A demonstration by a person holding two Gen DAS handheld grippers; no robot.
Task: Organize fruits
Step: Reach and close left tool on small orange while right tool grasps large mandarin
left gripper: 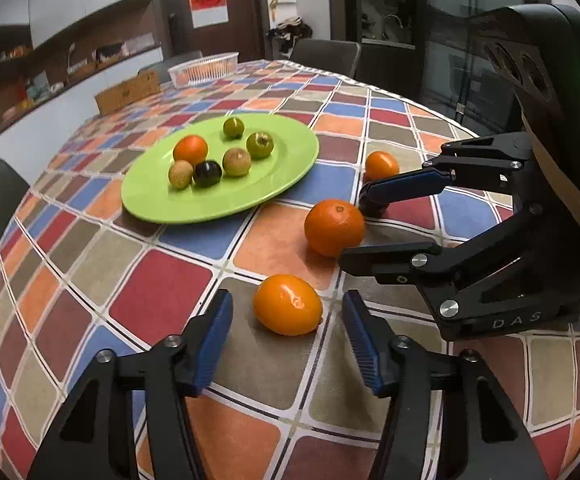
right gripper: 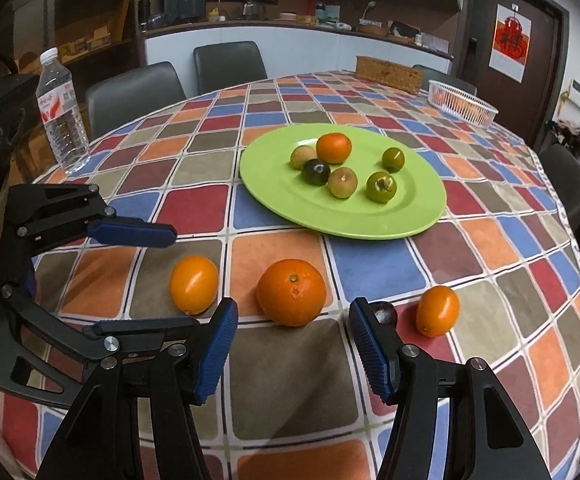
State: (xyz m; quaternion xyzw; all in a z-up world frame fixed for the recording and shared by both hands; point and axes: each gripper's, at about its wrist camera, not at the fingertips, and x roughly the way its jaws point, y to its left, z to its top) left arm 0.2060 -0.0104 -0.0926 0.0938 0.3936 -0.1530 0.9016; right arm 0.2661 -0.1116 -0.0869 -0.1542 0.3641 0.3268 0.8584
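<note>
left tool released, oval orange just ahead at 12 o'clock, not between pads. right tool released, round orange at 12 o'clock on bench. advance, straddle widest part, clench gently, carry to green plate.

plate: six fruits | tablecloth: three oranges loose

Each claw is built of matte black angular links joined by round silver screws, and its two fingers end in blue ribbed pads. The right claw, seen from the left wrist view, bears pale letters "DAS" on its base, below a bulky black housing with round openings, a tan band and a small green light. The left claw shows the same black frame and blue pads.
</note>
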